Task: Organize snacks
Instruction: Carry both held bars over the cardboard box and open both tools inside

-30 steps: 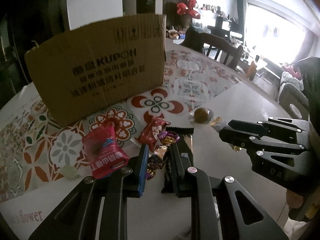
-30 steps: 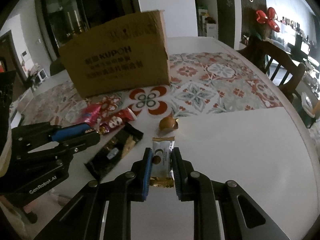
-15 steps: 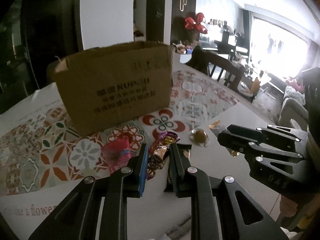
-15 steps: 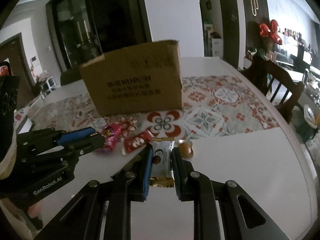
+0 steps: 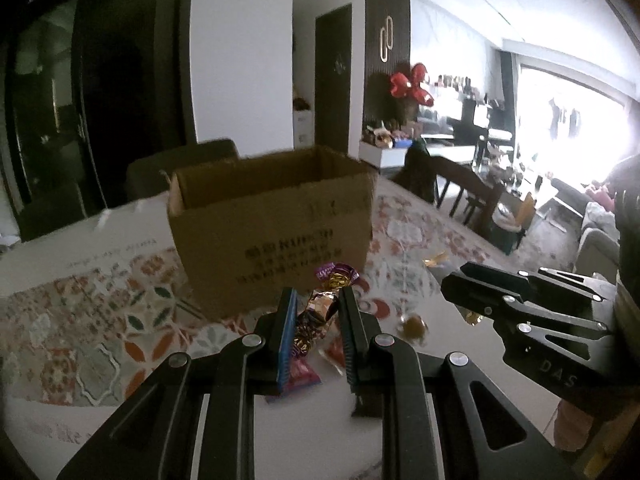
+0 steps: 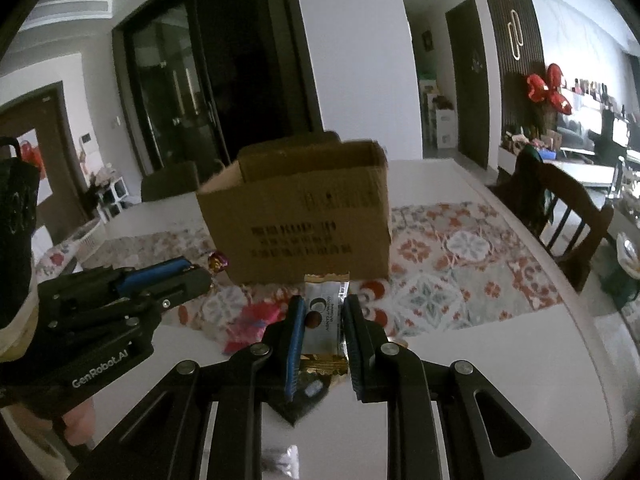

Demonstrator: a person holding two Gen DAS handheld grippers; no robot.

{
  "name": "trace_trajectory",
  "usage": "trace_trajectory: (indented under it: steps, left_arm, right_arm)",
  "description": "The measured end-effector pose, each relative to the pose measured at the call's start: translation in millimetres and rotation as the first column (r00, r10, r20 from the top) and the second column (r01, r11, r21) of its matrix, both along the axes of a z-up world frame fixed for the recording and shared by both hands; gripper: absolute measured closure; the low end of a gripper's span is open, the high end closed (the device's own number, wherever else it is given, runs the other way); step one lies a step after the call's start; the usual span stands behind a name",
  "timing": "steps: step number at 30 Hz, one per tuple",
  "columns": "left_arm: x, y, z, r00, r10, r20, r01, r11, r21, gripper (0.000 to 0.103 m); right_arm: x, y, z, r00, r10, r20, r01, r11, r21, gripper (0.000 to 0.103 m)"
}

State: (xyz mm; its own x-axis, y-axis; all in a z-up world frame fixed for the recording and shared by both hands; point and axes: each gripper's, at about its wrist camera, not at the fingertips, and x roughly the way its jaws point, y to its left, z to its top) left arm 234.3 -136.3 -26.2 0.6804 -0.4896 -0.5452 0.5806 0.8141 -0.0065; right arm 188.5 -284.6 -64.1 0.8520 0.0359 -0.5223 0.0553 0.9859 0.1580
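An open cardboard box (image 5: 272, 220) stands on the patterned mat; it also shows in the right wrist view (image 6: 304, 216). My left gripper (image 5: 316, 316) is shut on a gold and purple wrapped candy (image 5: 320, 304), held above the table in front of the box. My right gripper (image 6: 323, 316) is shut on a white and gold snack packet (image 6: 326, 312), also lifted, in front of the box. Each gripper shows in the other's view: the right one (image 5: 472, 292) and the left one (image 6: 200, 280).
On the table below lie a pink packet (image 6: 252, 324), a red packet (image 5: 338, 354), a round wrapped candy (image 5: 414, 326) and a dark bar (image 6: 298, 400). A wooden chair (image 6: 568, 216) stands at the table's right side.
Both grippers have risen from the table with their snacks and moved toward the box, whose open top now shows.
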Motion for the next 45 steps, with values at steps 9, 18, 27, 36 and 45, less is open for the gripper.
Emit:
trace_trajectory:
  steps: [9, 18, 27, 36, 45]
  left_arm:
    - [13, 3, 29, 0.998, 0.011, 0.065, -0.008, 0.999, -0.054, 0.081]
    - [35, 5, 55, 0.99, 0.033, 0.136, -0.022, 0.996, -0.081, 0.081]
    - [62, 6, 79, 0.978, 0.058, 0.198, -0.042, 0.995, -0.086, 0.081]
    - [102, -2, 82, 0.983, 0.074, 0.17, -0.063, 0.996, -0.067, 0.082]
    - [154, -8, 68, 0.992, 0.096, 0.081, -0.092, 0.995, -0.048, 0.082]
  right_arm:
    - [14, 2, 27, 0.997, 0.025, 0.069, -0.027, 0.999, 0.02, 0.082]
    - [36, -2, 52, 0.99, 0.04, 0.132, -0.04, 0.999, 0.001, 0.082]
    - [63, -2, 76, 0.98, 0.06, 0.191, -0.059, 0.998, -0.009, 0.082]
    - [107, -9, 87, 0.979, 0.068, 0.193, -0.063, 0.998, -0.031, 0.082]
    - [156, -13, 76, 0.989, 0.103, 0.107, -0.103, 0.995, -0.014, 0.082]
